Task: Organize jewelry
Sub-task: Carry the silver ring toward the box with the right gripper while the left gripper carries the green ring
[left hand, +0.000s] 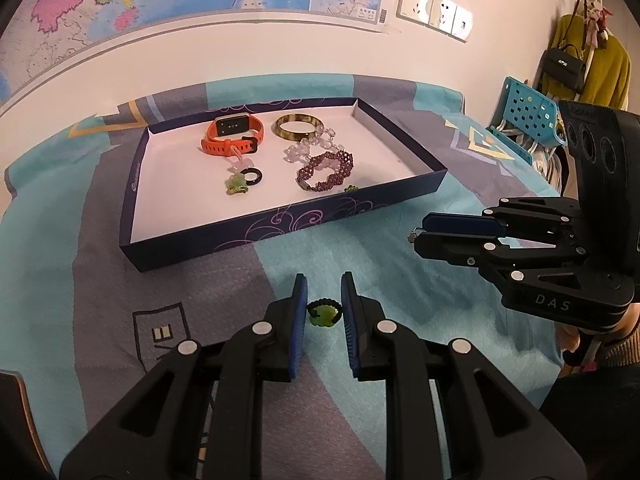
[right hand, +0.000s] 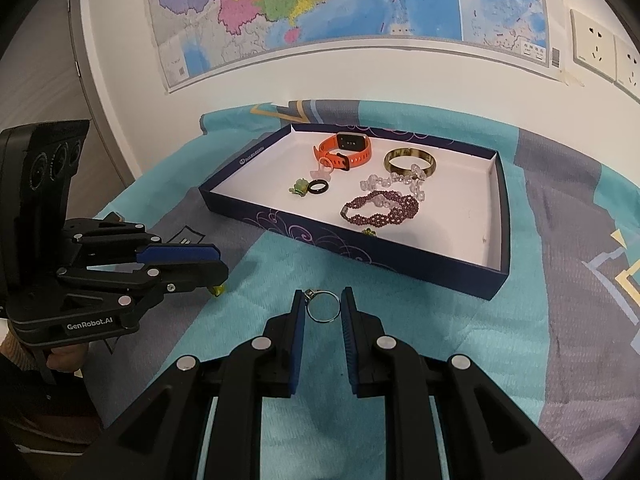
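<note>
Teal-grey blanket (left hand: 400,248) carrying navy tray (left hand: 280,220), wall map (right hand: 320,0) hanging behind. Left gripper (left hand: 324,312) jaws clamping green-stone ring (left hand: 323,315); right gripper (right hand: 323,308) jaws clamping silver ring (right hand: 323,309), both hovering just before tray.

I see a bed spread with a teal and grey patterned blanket (left hand: 380,248), pushed against the far wall. Directly on the blanket, toward the far side, lies a shallow dark-blue tray (left hand: 288,220) with a white floor. I cannot tell whether the small rings held by the grippers touch the near stretch of blanket.
</note>
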### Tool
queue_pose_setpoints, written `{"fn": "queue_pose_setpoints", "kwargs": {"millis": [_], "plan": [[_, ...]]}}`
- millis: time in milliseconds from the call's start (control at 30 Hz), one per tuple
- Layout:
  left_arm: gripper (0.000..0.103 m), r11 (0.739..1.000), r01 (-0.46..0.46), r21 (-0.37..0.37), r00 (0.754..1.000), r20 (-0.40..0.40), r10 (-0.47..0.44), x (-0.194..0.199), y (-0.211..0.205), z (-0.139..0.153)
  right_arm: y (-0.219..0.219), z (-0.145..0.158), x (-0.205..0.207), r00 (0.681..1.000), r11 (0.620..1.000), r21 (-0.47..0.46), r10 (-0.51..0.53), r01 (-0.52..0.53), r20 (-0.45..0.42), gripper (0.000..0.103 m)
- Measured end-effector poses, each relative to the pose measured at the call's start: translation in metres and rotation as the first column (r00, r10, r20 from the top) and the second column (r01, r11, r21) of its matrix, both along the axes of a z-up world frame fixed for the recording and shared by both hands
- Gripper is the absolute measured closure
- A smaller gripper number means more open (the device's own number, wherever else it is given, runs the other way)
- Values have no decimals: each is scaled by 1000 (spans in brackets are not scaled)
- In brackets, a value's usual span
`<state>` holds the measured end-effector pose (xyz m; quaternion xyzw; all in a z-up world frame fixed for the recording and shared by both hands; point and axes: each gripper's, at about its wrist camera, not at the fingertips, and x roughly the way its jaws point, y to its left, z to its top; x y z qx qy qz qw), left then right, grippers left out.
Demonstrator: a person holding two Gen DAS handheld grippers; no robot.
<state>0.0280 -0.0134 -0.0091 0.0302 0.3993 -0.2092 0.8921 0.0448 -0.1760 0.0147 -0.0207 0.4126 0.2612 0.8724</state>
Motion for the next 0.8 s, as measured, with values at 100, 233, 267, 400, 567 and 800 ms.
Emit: {"fn": "queue_pose_setpoints", "kwargs": {"millis": [100, 233, 267, 400, 567, 800], "plan": [[85, 1000, -3, -2, 1000, 4, 3, 1, 1, 2, 0, 2, 2, 1000, 1000, 3, 0, 0, 5, 87], [85, 1000, -9, -4, 1000, 10, 9, 3, 3, 5, 0, 4, 4, 1000, 1000, 5, 0, 0, 12, 87], [85, 1000, -11, -6, 1000, 11, 11, 4, 3, 5, 1, 5, 4, 1000, 1000, 6, 0, 0, 13, 87], [85, 1000, -12, -8, 1000, 17, 12, 4, 4, 8, 1, 5, 5, 1000, 1000, 8, 2, -2, 15, 87], [85, 1000, -13, -12, 1000, 22, 13, 5, 4, 9, 2, 6, 8, 1000, 1000, 10, 3, -3, 19, 87], [85, 1000, -19, -19, 999, 29, 20, 7, 6, 12, 3, 8, 9, 1000, 1000, 13, 2, -3, 27, 87]]}}
